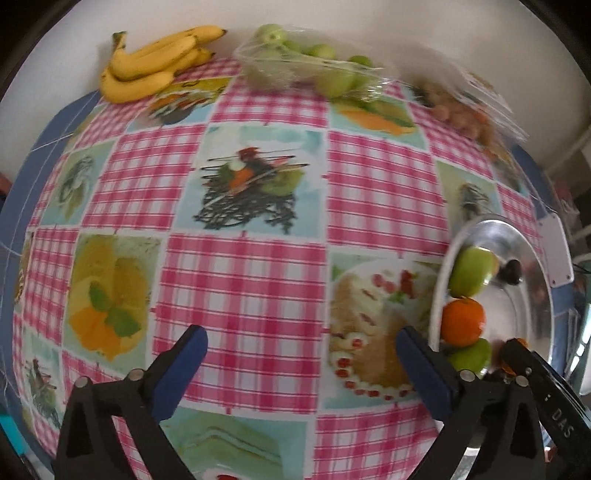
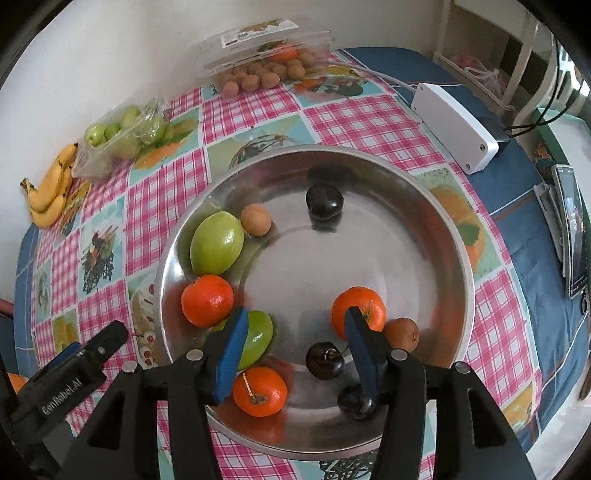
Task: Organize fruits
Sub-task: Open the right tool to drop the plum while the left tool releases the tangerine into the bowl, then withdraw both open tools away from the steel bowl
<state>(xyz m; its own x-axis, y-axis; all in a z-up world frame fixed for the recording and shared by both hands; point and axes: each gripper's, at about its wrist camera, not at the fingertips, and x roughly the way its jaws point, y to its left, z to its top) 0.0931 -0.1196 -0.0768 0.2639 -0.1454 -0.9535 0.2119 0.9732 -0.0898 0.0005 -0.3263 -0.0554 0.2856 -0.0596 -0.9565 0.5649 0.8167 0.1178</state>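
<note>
Over the metal bowl [image 2: 458, 236] my right tool [image 2: 295, 332] hangs open, empty, above a dark cherry [image 2: 325, 360]; beside that bowl my left tool [image 1: 301, 347] gapes wide over the checked surface [image 1: 258, 266]

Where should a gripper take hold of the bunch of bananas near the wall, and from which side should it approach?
Grip the bunch of bananas across the middle of the curved fruits, coming from above. It lies flat on the tablecloth close to the wall, so a side approach probably has little room. The stem end looks too narrow for a safe hold.
</note>
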